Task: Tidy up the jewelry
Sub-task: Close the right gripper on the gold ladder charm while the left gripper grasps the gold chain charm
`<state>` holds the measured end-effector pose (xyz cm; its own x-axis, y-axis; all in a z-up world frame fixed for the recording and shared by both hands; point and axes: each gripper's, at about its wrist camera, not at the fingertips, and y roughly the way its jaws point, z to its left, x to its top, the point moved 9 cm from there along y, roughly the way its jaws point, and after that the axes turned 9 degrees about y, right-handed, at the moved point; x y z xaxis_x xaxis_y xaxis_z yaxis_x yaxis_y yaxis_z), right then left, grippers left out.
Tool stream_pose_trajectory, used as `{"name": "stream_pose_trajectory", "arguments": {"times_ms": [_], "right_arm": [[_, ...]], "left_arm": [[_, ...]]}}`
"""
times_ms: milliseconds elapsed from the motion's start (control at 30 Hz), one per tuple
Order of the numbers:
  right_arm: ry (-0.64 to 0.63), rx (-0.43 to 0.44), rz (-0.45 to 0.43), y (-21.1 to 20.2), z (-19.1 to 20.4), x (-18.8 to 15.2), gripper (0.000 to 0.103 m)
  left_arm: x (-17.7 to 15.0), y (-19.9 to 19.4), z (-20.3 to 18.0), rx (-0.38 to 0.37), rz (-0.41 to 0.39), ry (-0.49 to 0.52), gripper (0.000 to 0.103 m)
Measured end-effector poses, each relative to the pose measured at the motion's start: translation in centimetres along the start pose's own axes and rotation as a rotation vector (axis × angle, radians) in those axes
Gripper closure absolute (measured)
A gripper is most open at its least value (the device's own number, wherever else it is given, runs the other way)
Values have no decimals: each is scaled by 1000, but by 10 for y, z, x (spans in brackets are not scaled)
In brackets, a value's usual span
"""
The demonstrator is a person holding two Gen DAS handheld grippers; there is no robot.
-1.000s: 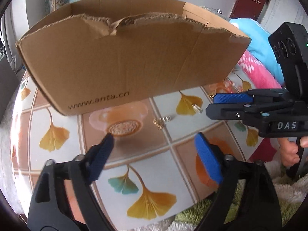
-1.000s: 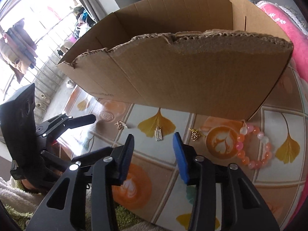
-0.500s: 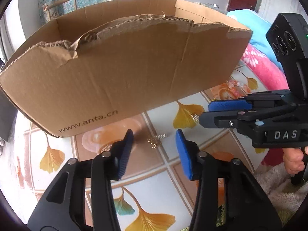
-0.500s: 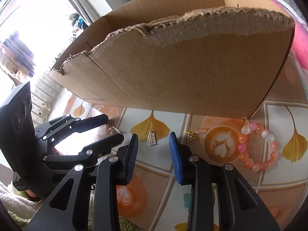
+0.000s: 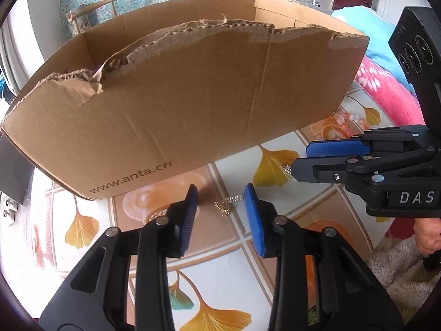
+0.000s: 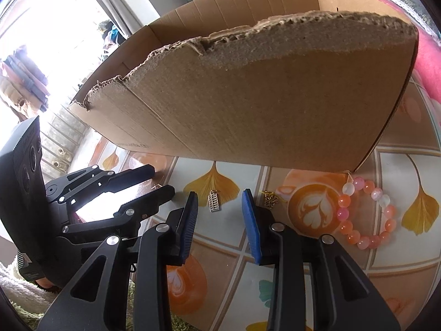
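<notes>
Closing your left tool from wide to narrow around the small gold filigree earring on the tabletop, you've begun its pickup; pads aren't touching yet.

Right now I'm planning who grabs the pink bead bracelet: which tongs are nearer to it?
Right. The right tongs sit just left of the bead bracelet, around a silver charm. The left tongs are farther left, closing around a gold piece.

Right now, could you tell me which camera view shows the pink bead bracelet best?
The right wrist view: the bead bracelet lies there as a full ring on the patterned tabletop, right of the cardboard box. The left wrist view catches only a few beads beyond the box corner, above the right gripper.
</notes>
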<state>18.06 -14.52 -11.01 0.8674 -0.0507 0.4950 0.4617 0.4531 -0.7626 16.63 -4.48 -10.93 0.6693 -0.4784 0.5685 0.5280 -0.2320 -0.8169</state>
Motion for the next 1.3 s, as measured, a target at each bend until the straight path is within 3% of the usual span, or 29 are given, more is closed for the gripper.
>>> {"name": "stream_pose_trajectory", "arguments": {"times_ms": [233, 833, 1300], "right_arm": [[0, -17, -3, -2, -3, 0, 70], [-147, -81, -19, 4, 25, -3, 70], [-250, -198, -37, 9, 30, 0, 90]], "left_arm": [[3, 0, -10, -1, -7, 12, 85], [-15, -10, 14, 26, -9, -78, 86], [-15, -11, 14, 28, -17, -73, 86]]}}
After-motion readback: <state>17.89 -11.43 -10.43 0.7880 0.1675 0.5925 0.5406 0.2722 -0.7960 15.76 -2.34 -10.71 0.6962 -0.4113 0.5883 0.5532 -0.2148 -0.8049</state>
